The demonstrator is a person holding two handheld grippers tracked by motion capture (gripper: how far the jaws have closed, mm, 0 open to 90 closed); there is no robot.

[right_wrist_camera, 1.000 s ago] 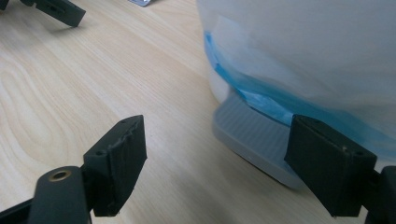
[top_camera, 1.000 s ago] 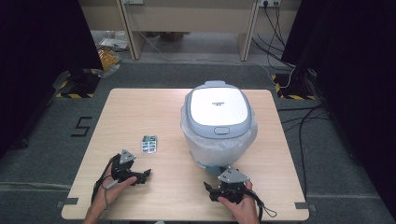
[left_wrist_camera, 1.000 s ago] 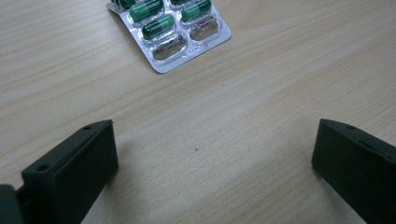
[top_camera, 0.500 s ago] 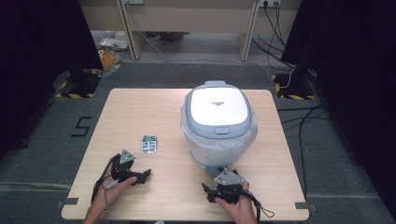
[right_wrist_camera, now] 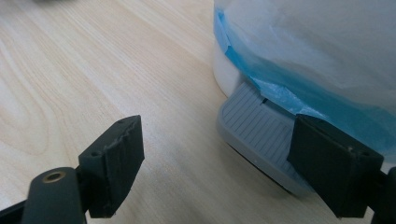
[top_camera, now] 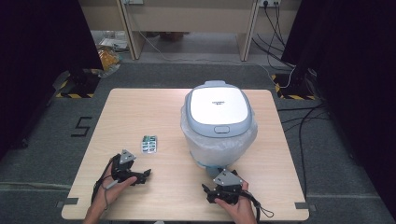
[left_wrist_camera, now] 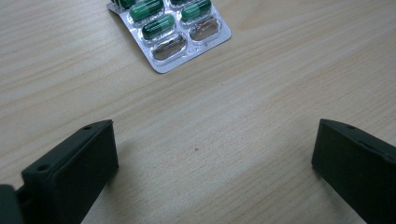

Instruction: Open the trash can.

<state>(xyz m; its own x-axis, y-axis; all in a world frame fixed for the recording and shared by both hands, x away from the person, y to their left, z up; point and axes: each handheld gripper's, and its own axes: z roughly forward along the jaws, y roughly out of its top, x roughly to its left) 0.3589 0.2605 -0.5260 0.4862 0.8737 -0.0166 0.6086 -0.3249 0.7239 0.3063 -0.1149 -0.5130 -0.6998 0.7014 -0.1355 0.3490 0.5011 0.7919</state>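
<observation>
Blister pack [left_wrist_camera: 170, 32] lies flat on the counter [top_camera: 154, 109], just ahead of your left tongs [left_wrist_camera: 212, 161], jaws wide apart, empty. Your right tongs [right_wrist_camera: 233, 163], likewise open, sit beside the rice cooker [top_camera: 218, 116] base.

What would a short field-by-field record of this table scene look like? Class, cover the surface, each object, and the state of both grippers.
surface: light wooden table
appliance: white and grey cooker, lid shut, body wrapped in clear plastic film with blue tape
grey ridged foot of cooker: resting on the table near the right gripper
blister pack: green capsules, two pockets empty, lying flat on the table
left gripper: open, empty, pointed toward the blister pack
right gripper: open, empty, low beside the cooker base
</observation>
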